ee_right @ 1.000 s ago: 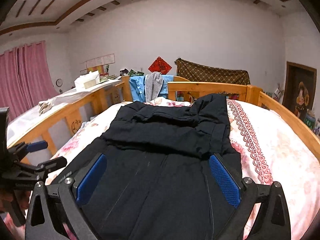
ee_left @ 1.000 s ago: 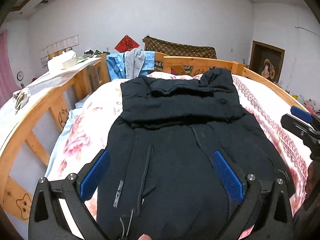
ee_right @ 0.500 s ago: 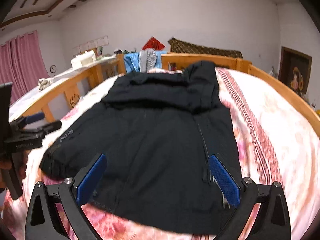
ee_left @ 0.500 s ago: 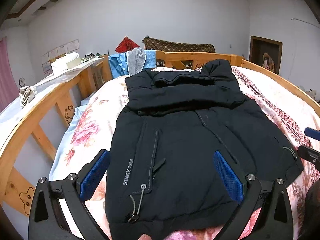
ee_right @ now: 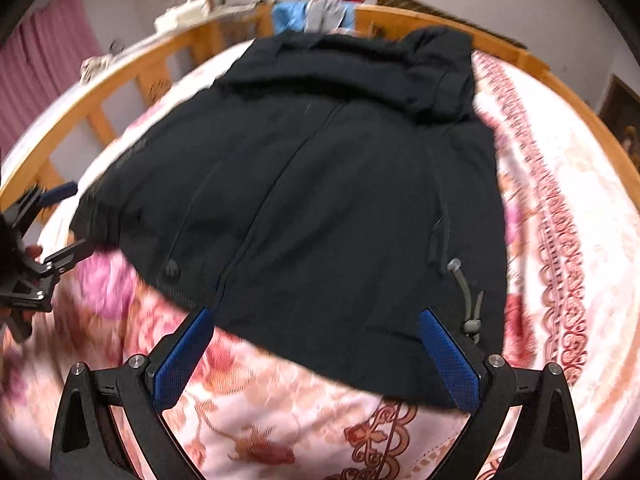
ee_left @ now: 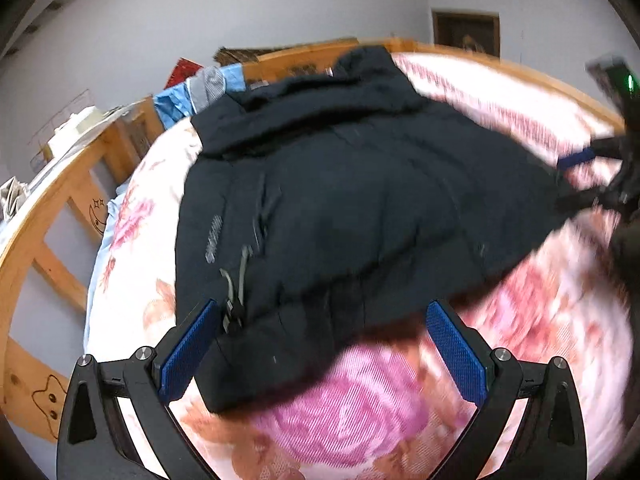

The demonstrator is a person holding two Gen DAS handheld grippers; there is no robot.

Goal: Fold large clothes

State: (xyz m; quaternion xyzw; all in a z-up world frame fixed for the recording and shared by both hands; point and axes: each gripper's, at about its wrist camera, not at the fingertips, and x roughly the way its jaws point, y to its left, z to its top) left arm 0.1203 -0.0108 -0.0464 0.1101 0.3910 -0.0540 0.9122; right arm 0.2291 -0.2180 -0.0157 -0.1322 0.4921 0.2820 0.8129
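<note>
A large black padded jacket (ee_left: 340, 208) lies spread front-up on a bed, its hood at the far end; it also shows in the right wrist view (ee_right: 320, 184). My left gripper (ee_left: 324, 348) is open, hovering over the jacket's near-left hem corner, with the hem between its blue pads. My right gripper (ee_right: 316, 354) is open, just above the near-right hem, beside a grey drawcord (ee_right: 466, 292). Each gripper shows in the other's view: the right one (ee_left: 588, 176) at the jacket's right edge, the left one (ee_right: 52, 228) at its left edge. Both views are motion-blurred.
The bed has a pink floral cover (ee_right: 560, 208) and a wooden rail (ee_left: 52, 184) around it. Blue and grey clothes (ee_right: 316, 14) hang over the headboard. A shelf with papers (ee_left: 76, 120) runs along the left. Pink curtains (ee_right: 44, 64) hang at far left.
Both grippers have drawn back toward the foot of the bed and tilted down; the jacket's hem, formerly under them, now lies between their open fingers.
</note>
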